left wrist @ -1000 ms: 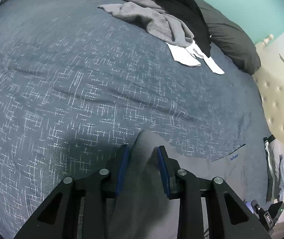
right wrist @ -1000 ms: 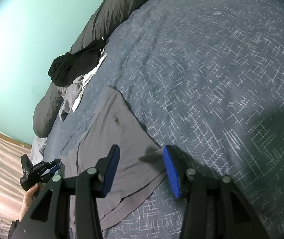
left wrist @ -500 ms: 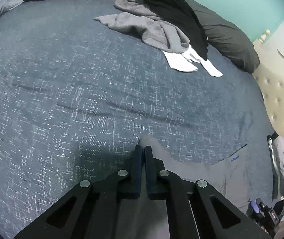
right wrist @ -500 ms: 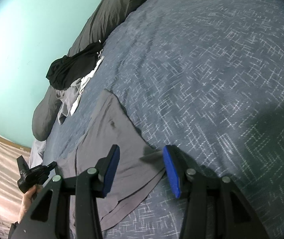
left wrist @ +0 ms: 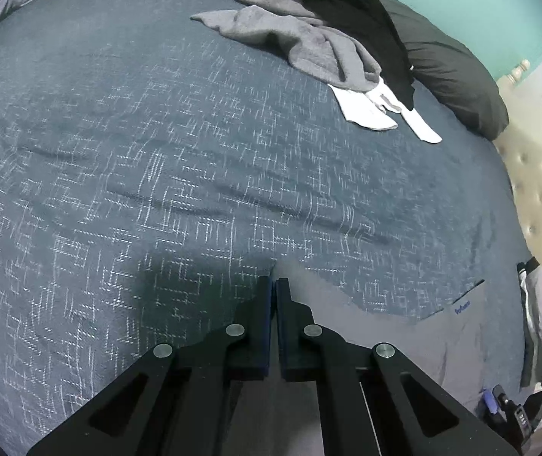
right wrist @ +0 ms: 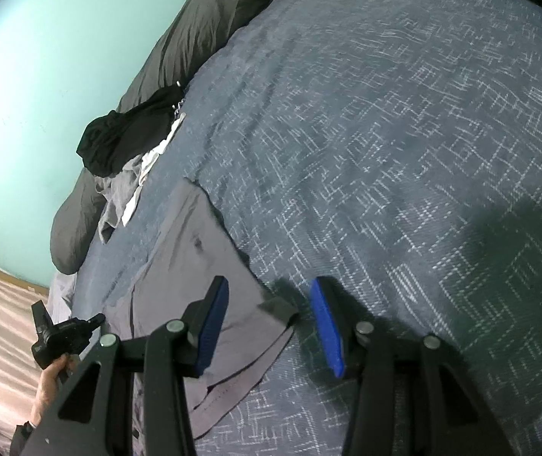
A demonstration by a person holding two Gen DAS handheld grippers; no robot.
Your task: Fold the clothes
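The dark blue bedspread with white cross-hatch stitching (left wrist: 157, 152) fills my view, and the flat grey garment (right wrist: 195, 258) lies spread along its near edge, well short of the heap of grey, black and white clothes (left wrist: 320, 34) at the far side. My left gripper (left wrist: 274, 296) is pinched together on the garment's corner. My right gripper (right wrist: 269, 323) hangs apart over the other corner. The thin cloth could slip out, or I could nip bedspread too, I judge.

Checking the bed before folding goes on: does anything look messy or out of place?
Yes: an unfolded heap, a grey garment, black garment and white socks, lies crumpled against the dark pillow.
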